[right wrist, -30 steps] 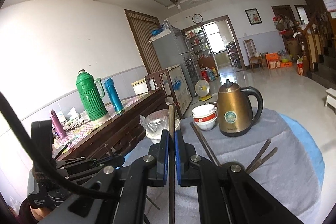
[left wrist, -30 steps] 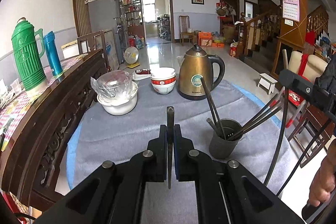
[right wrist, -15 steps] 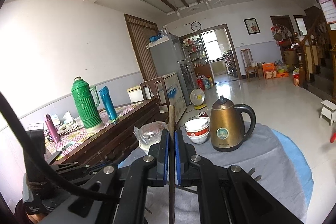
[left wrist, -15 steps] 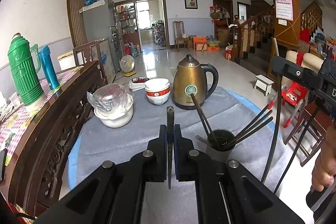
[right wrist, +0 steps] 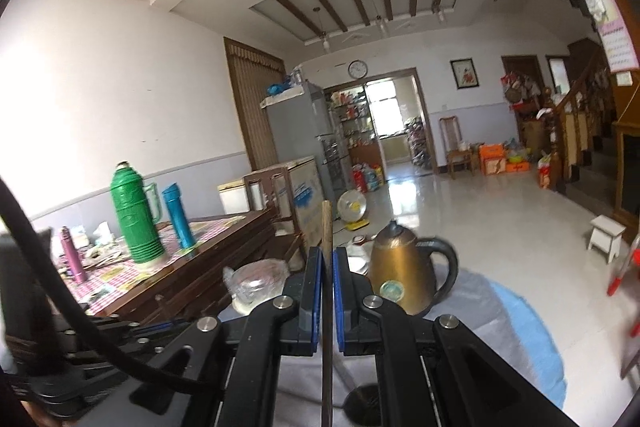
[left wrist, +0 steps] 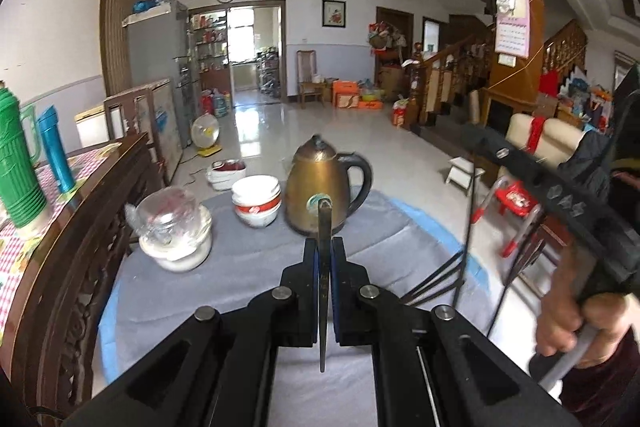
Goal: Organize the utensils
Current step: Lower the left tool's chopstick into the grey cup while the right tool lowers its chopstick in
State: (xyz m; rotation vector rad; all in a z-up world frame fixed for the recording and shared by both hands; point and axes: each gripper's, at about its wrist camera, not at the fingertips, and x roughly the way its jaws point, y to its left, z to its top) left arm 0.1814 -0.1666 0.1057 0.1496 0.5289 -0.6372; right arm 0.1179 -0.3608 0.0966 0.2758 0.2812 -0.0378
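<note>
1. Left gripper (left wrist: 325, 257) – fingers clamped flat on one dark chopstick (left wrist: 324, 267) that sticks up past the tips. Right gripper (right wrist: 327, 267) same deal, pinching a brownish wooden chopstick (right wrist: 326, 239).
2. What changed: a second ago the grey holder cup sat right below the left fingers; now both hands have lifted and it's dropped out of that view. Only a few dark chopsticks (left wrist: 436, 279) fan out beside the gripper body. In the right view a dark rim (right wrist: 362, 393) shows low down – probably the cup.
3. My read: both sticks are pulled clear and still need placing.
4. Stuff around: shiny bronze kettle (left wrist: 318, 187), glossy white-and-red bowls (left wrist: 256, 201), crinkly plastic-wrapped pot (left wrist: 174, 235), soft grey cloth on the desk (left wrist: 240, 259).
</note>
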